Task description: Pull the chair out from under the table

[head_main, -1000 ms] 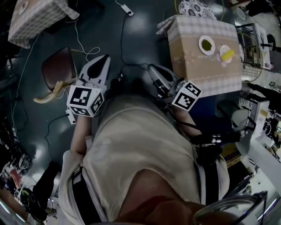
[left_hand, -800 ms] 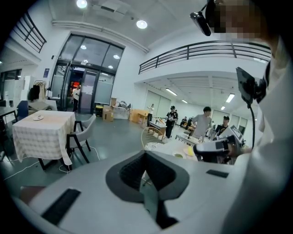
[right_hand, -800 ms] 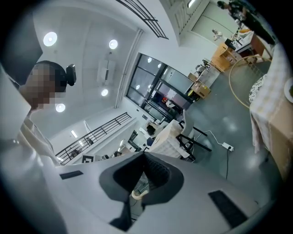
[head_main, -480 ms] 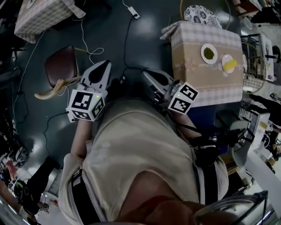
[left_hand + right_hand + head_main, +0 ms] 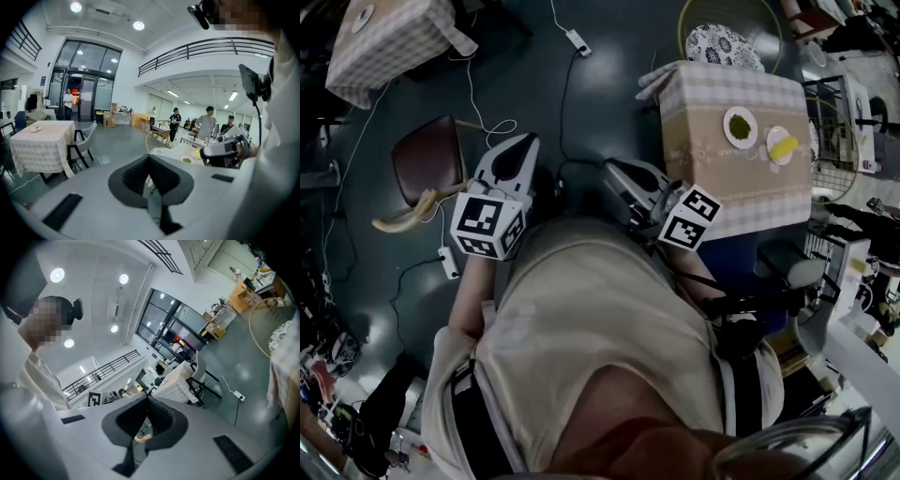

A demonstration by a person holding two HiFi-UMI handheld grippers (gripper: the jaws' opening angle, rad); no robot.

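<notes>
A table with a checked cloth and two plates stands at the upper right of the head view. A round wicker chair with a patterned cushion is tucked against its far side; its rim also shows in the right gripper view. A brown-seated chair stands free on the floor at the left. My left gripper is shut and empty, close to my body, near the brown chair. My right gripper is shut and empty, just left of the table's near corner. Neither touches a chair.
A second checked table stands at the upper left, with a grey chair beside it. Cables and a power strip lie on the dark floor. Wire racks and shelves crowd the right side. Several people stand far off.
Both grippers have drifted a little across the view and stay shut. The table and brown chair have shifted slightly in the picture as my head turned.
</notes>
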